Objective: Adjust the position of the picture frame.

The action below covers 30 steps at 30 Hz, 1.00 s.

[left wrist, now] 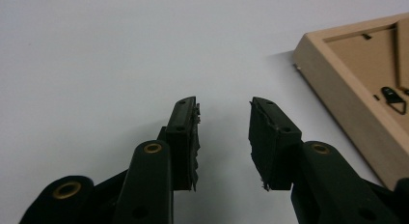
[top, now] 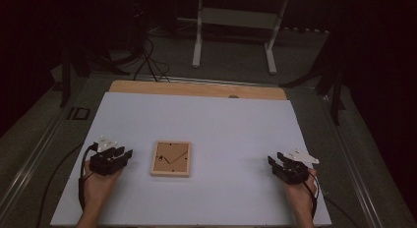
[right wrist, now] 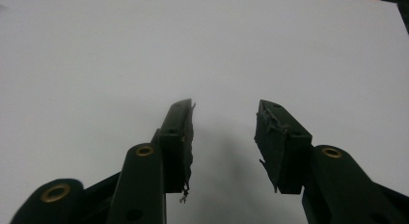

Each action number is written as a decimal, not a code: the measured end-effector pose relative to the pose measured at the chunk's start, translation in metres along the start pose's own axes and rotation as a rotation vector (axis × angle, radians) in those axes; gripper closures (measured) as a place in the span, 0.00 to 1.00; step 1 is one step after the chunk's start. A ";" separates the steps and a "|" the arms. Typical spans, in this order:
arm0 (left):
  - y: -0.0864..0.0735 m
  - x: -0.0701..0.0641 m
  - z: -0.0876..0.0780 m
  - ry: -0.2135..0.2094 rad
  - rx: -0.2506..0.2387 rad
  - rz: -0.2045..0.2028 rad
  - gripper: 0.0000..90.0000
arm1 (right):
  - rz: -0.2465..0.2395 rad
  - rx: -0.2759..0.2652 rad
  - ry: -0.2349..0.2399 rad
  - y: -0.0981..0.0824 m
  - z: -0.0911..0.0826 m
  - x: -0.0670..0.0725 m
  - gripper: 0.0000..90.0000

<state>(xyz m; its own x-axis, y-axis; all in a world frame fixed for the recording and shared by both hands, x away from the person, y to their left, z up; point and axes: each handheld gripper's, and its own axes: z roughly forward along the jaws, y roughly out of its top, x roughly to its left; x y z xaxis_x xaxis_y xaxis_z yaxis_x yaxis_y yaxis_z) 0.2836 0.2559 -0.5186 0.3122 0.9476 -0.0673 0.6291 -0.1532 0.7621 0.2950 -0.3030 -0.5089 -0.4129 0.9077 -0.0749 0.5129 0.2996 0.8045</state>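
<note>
Two tongs are held low at the near side of the desk [top: 206, 115], the left tongs [top: 122, 156] and right tongs [top: 275, 164] both parted and empty. Between them, nearer the left, a small wooden picture frame [top: 170, 158] lies face down, its hanger visible. It is judged light, rigid, possibly glazed and fragile; its raised outer edge is best gripped.

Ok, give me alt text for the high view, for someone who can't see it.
A small wooden frame lies back-side up on a white board on the table, left of centre. A person's hands hold the left gripper close beside the frame and the right gripper farther off to the right, both with fingers open and empty.
</note>
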 end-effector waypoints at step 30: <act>0.006 -0.028 -0.018 -0.137 -0.055 0.067 0.90 | -0.026 -0.031 -0.007 0.002 -0.003 0.003 0.59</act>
<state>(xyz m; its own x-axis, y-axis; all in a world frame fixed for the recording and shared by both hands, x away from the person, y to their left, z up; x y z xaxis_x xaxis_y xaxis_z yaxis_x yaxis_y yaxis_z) 0.2652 0.2336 -0.5006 0.4488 0.8881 -0.0995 0.5650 -0.1958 0.8015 0.2926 -0.3004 -0.5059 -0.4204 0.9018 -0.1001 0.4787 0.3142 0.8199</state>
